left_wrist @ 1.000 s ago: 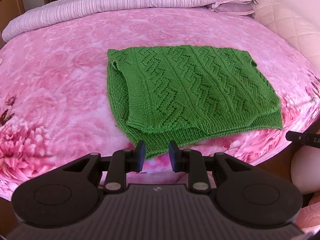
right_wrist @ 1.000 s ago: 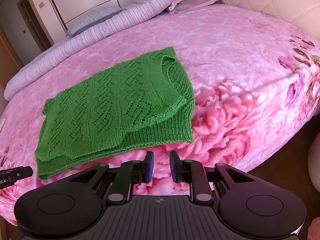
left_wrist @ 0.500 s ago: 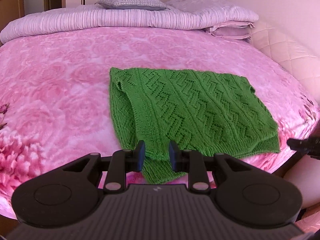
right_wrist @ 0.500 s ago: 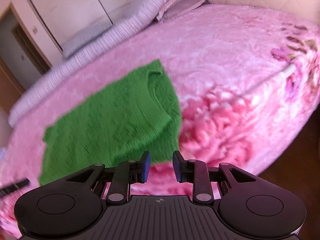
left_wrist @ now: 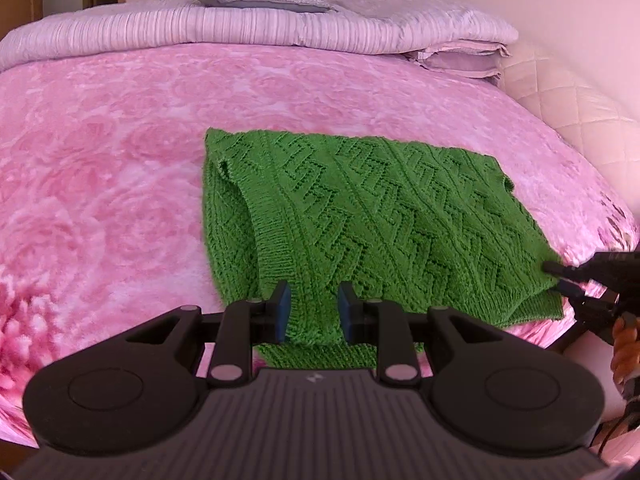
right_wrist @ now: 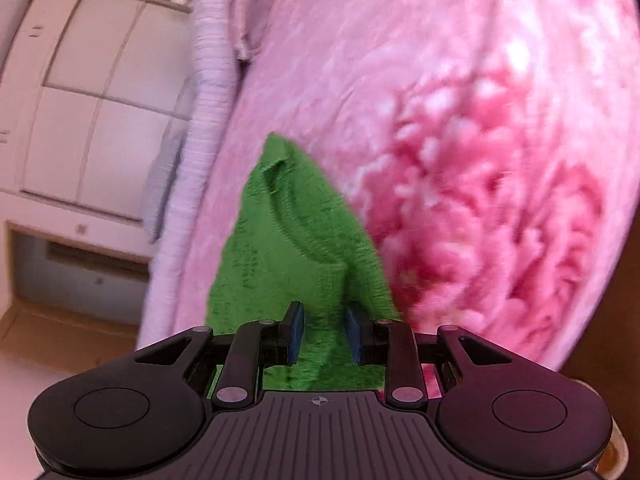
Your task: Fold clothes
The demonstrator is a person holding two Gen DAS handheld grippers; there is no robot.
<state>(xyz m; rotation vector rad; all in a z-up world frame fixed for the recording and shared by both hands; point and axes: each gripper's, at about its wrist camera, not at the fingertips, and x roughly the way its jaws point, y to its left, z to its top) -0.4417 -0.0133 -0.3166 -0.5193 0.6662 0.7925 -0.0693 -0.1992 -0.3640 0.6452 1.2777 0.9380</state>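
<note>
We see the plush pink rose-print bedspread (left_wrist: pixel 120 168) whole only from the left wrist; the right view is tilted and blurred, showing white panelled wardrobe doors (right_wrist: pixel 92 92). Folded green openwork-knit sweater (left_wrist: pixel 360 216) lies near the bed's front edge, long axis left-right. Left gripper (left_wrist: pixel 313 312) and right gripper (right_wrist: pixel 323 336): jaws apart, straddling the sweater's ribbed near edge, nothing clamped.

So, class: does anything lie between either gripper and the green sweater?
Nothing visible does. The left gripper and right gripper are both open at the near edge of the green sweater, knit between their fingers.
</note>
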